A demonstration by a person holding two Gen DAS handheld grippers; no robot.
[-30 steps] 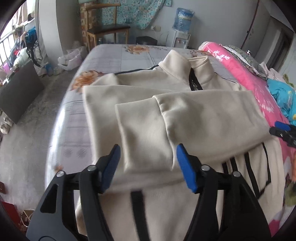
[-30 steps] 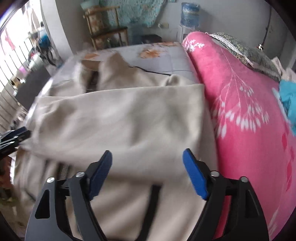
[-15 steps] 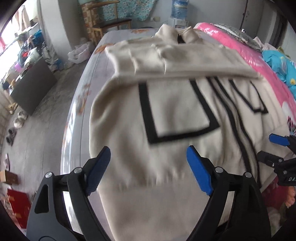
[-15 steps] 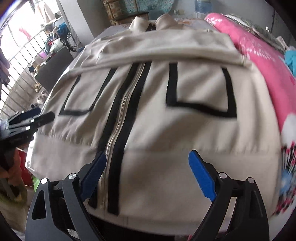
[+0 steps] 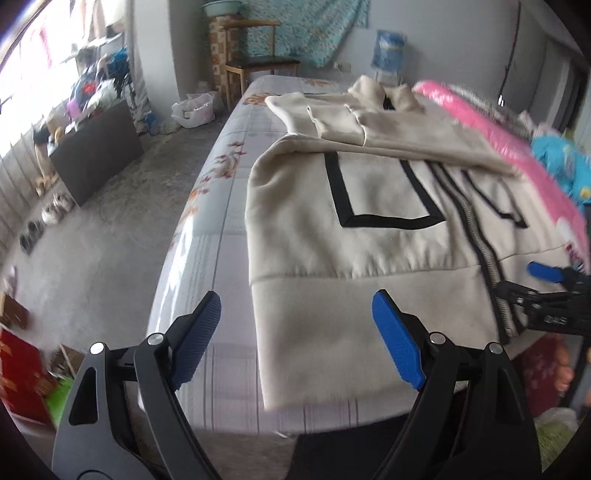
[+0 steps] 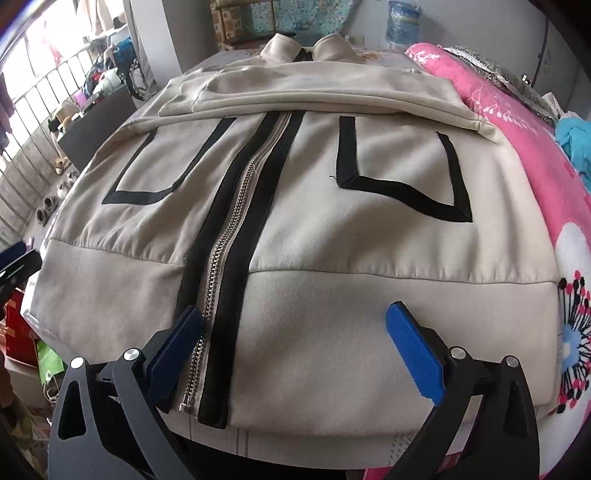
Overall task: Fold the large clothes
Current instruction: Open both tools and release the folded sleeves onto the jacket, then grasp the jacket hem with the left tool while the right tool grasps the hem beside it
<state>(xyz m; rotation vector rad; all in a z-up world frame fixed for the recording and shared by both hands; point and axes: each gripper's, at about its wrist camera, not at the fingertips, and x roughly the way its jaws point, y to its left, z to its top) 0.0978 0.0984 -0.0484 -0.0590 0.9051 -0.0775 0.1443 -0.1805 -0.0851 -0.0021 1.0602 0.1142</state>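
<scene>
Cream jacket (image 6: 369, 236) lies flat, zipped front up, on the bed (image 5: 221, 206), collar at the far end, hem at the near edge. Both sleeves (image 6: 314, 94) are already folded across the chest, so the next fold is likely bottom-up: that explains both tools parked at the hem.

Left gripper (image 5: 295, 328): jaws released, nothing between the pads; it straddles the hem's left corner, one pad over bare sheet, the other over fabric. Its jaws have just been opening, and now stand wide.

Right gripper (image 6: 295, 350): jaws released and just been opening too, spread wide over the hem right of the zipper (image 6: 229, 229) (one pad sits right at the zipper teeth). Not pinching cloth yet as far as I can see.

Surface: grey floral sheet, soft, so pinching one layer off it should be workable. A pink quilt (image 6: 535, 155) crowds the jacket's right side. Room: concrete floor, wooden chair (image 5: 258, 62) and water bottle (image 6: 402, 22) by the far wall, clutter under the window at left.
</scene>
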